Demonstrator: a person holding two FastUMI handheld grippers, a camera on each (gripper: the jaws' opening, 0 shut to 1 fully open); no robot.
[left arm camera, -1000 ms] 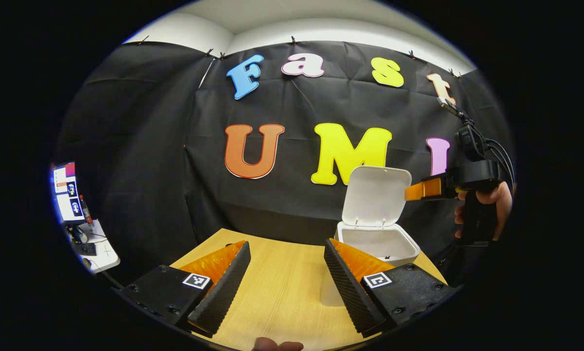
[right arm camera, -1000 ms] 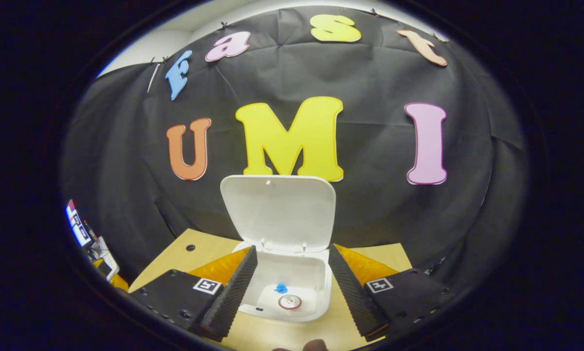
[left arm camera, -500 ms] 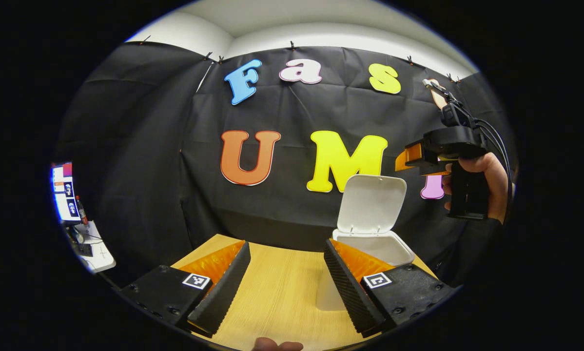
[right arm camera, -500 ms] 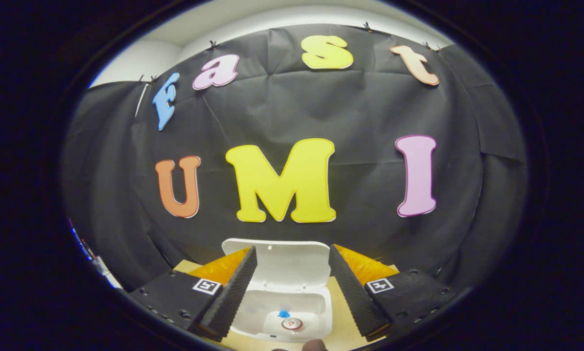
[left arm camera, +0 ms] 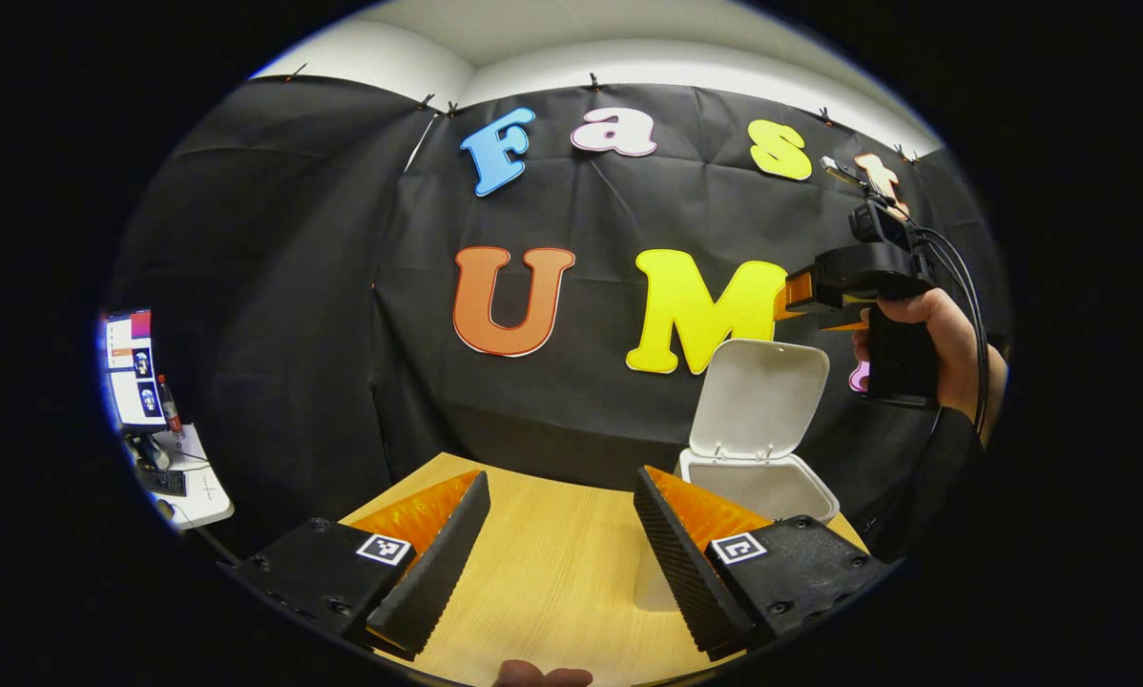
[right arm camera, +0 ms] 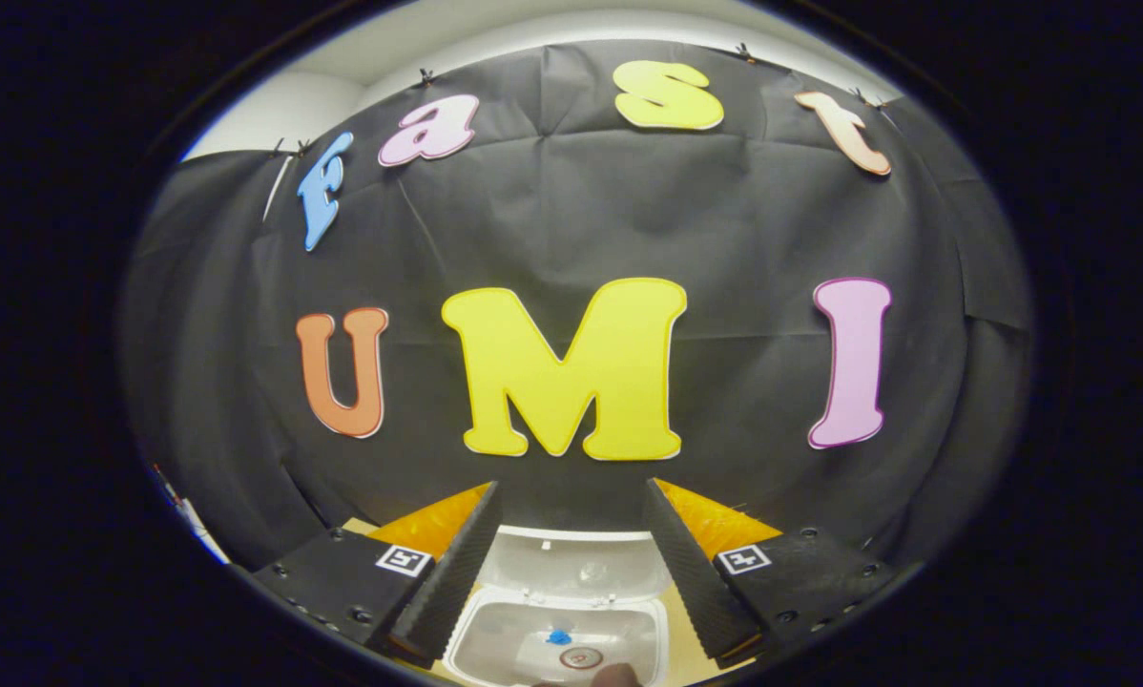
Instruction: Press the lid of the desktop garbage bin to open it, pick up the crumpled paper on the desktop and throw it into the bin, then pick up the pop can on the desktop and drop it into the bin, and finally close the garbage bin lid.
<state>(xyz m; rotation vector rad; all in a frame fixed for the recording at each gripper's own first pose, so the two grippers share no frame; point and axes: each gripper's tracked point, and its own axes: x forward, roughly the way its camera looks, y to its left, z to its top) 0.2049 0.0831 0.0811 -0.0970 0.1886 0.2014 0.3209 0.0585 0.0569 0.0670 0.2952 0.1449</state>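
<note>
We hold the right gripper (right arm camera: 571, 563) spread wide above the bin's (right arm camera: 557, 644) raised lid (right arm camera: 581, 571), with the pop can (right arm camera: 581, 657) inside. Our left gripper (left arm camera: 557, 563), also spread with nothing between its fingers, hovers over the table (left arm camera: 543, 563).

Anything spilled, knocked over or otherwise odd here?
Nothing stands out. The bin stands upright on the table with its lid raised, and the can lies inside it. Both the left gripper and the right gripper are open and empty.
</note>
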